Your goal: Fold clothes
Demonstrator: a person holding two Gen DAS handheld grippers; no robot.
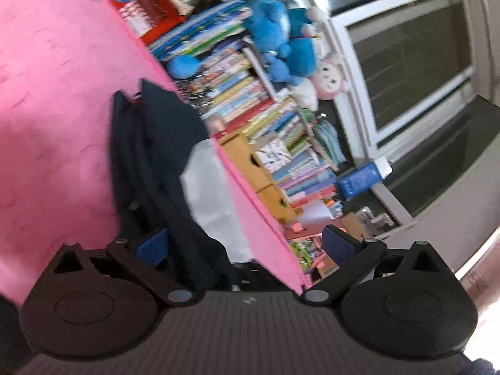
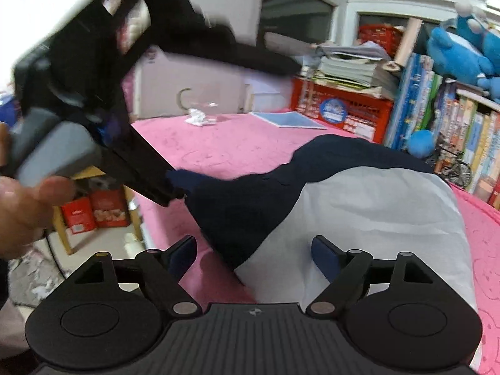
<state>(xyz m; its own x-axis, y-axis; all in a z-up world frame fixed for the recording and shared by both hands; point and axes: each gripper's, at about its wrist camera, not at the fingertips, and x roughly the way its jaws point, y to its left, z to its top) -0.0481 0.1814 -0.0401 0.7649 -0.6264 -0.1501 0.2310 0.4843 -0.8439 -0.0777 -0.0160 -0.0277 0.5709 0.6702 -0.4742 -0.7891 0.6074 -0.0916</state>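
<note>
The right gripper (image 2: 253,254) stands with its jaws spread wide and nothing between them, low over a pink bedcover (image 2: 237,143). Just ahead of it lies a garment, its navy part (image 2: 237,215) toward the left and its white part (image 2: 368,215) toward the right, humped and creased on the bedcover. The left gripper (image 2: 178,187), seen in the right wrist view, is blurred; its tip meets the navy edge, but whether it pinches the cloth cannot be told. A hand (image 2: 22,209) grips its handle. In its own view the left gripper (image 1: 245,243) shows wide-set blue pads (image 1: 153,247) with navy cloth (image 1: 162,143) running between them. Beyond the bedcover stand stacked books (image 2: 468,137), a red crate (image 2: 343,109) and blue plush toys (image 2: 459,53).
</note>
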